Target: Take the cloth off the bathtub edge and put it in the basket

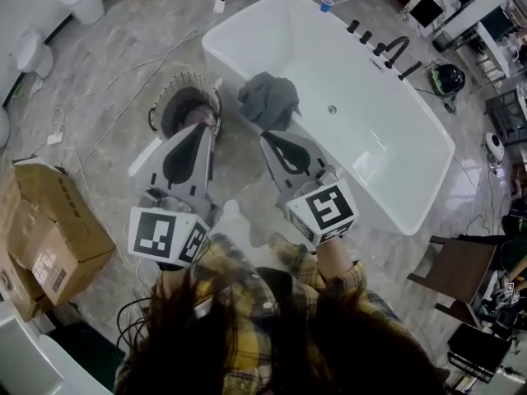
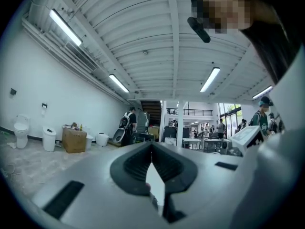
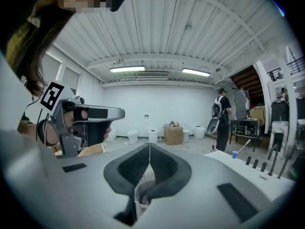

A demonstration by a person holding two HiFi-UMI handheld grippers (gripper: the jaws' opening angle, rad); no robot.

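A crumpled grey cloth (image 1: 269, 99) hangs over the near edge of the white bathtub (image 1: 387, 146). Left of the tub, on the floor, stands a round wire basket (image 1: 188, 105); in the right gripper view the basket (image 3: 143, 187) shows low between the jaws. My left gripper (image 1: 203, 130) is shut and empty, its tips over the basket's near side. Shut and empty too, my right gripper (image 1: 268, 138) points at the tub edge just short of the cloth. The left gripper view shows its jaws (image 2: 152, 146) shut, and neither cloth nor basket appears there. My left gripper (image 3: 78, 120) also appears in the right gripper view.
Cardboard boxes (image 1: 49, 237) stand at the left. Cables (image 1: 123, 97) run over the marble floor. Black taps (image 1: 387, 49) and a blue cup (image 1: 327, 4) sit on the tub's far rim. A dark stool (image 1: 461, 270) stands at the right. People stand farther back in the room (image 3: 222, 113).
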